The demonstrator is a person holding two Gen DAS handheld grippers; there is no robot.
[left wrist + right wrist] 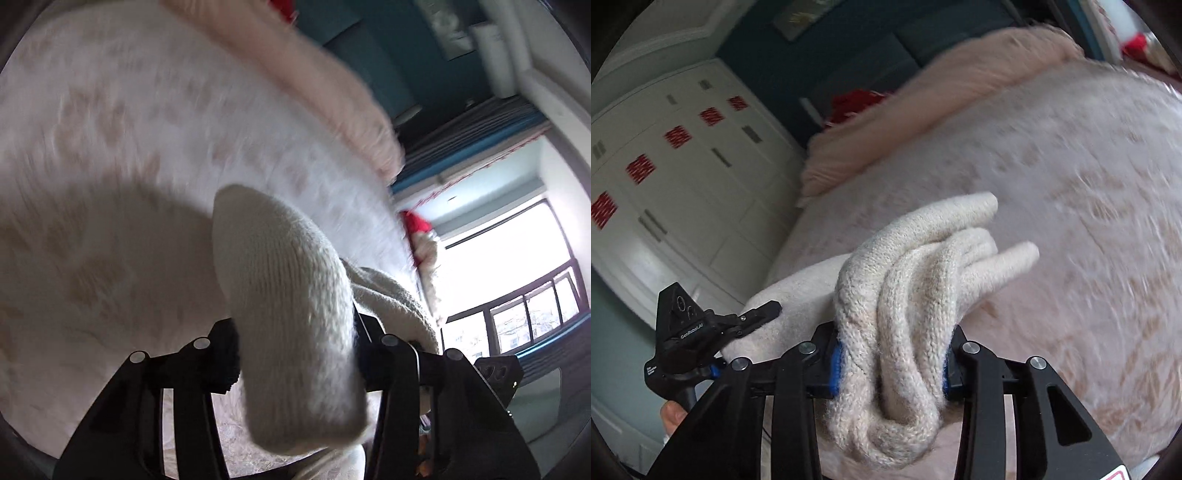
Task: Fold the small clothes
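Observation:
A cream knitted garment (291, 317) is stretched between both grippers above a bed. My left gripper (295, 354) is shut on one bunched end of it; the knit bulges out past the black fingers. My right gripper (892, 365) is shut on the other end (908, 295), which is gathered in thick folds between the blue pads (836, 365). The left gripper (701, 332) also shows in the right wrist view, gripping the far end of the garment. Both views are tilted and motion-blurred.
The bed (1071, 184) has a white cover with a faint tan pattern. A pink fluffy blanket (332, 92) lies along its far side. White cabinets (683, 166) with red stickers stand beyond the bed. A bright window (517, 258) is at the right.

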